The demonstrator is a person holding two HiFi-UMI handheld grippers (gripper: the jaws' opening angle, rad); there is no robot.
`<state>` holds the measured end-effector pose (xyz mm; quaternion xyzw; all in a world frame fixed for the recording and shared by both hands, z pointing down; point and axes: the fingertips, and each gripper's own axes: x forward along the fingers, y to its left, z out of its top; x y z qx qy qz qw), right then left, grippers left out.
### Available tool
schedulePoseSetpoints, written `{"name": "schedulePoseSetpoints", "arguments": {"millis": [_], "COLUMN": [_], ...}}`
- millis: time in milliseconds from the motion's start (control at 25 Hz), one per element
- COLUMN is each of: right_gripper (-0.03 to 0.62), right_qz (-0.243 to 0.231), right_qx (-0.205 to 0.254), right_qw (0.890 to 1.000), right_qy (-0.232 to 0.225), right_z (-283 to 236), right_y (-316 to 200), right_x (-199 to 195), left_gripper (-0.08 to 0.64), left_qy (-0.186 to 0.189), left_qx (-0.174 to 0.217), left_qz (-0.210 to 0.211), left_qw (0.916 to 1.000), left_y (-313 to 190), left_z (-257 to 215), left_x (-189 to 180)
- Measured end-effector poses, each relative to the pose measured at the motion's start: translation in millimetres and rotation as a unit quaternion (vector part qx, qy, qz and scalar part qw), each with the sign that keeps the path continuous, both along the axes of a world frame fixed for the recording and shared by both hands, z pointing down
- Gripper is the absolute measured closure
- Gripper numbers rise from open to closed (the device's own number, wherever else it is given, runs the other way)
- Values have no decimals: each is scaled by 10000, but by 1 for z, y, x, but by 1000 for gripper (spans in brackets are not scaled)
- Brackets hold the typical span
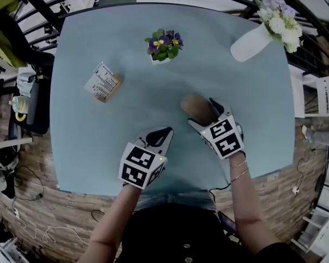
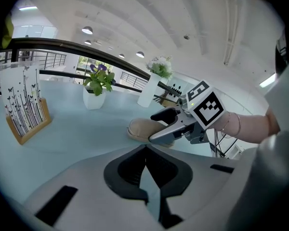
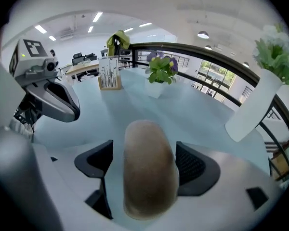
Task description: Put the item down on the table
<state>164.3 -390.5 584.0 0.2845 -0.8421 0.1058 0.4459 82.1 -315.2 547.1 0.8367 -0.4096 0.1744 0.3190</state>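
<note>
Bread roll (image 3: 149,170) is flanked on the desk (image 1: 93,147) by right gripper's (image 3: 143,160) parted jaws; left gripper's (image 2: 145,150) jaws are pressed together, empty.

My table (image 1: 252,130) is plain pale blue-green. The item (image 1: 195,105) on it is tan all over. Left of the item, the card (image 1: 100,80) is white with fine black print. Beyond the item, the pot (image 1: 159,58) is white, with purple-and-yellow flowers and green leaves. My left gripper (image 1: 163,131) and right gripper (image 1: 204,114) are grey with black pads (image 3: 190,165) and black-and-white square markers.
</note>
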Motion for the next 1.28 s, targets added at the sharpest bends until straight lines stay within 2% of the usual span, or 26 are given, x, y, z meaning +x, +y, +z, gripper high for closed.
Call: {"name": "schedulePoseSetpoints", "arguments": {"millis": [240, 440, 600, 760, 840, 1000, 1160, 1280], "right_gripper": [186, 194, 269, 291, 320, 377, 464, 543], "right_qz": [299, 621, 969, 1261, 1353, 1436, 1460, 1337], "right_qx": [395, 789, 933, 862, 972, 1076, 1007, 971], "right_qw": [9964, 9863, 9733, 9587, 9528, 9460, 9400, 9399], "right_qy": [-688, -1306, -1861, -2398, -2537, -2701, -2916, -2988], "right_z": [-34, -70, -97, -115, -124, -137, -147, -152], "right_y": [16, 26, 33, 45, 48, 54, 63, 73], "right_x": [-9, -10, -7, -6, -5, -2, -5, -12], "left_gripper": [544, 543, 543, 543, 543, 543, 543, 544], "left_qy": [109, 16, -74, -27, -7, -4, -38, -18], "left_qx": [107, 384, 631, 828, 908, 1055, 1172, 1252], "left_qz": [-75, -63, -101, -95, -75, 61, 268, 323], "left_qw": [9999, 9992, 9979, 9965, 9958, 9944, 9927, 9916], "left_y": [4, 4, 2, 4, 4, 8, 15, 19], "left_z": [-19, -39, -56, -72, -78, -91, -100, -107], "left_x": [6, 5, -1, -1, 1, 8, 16, 20]}}
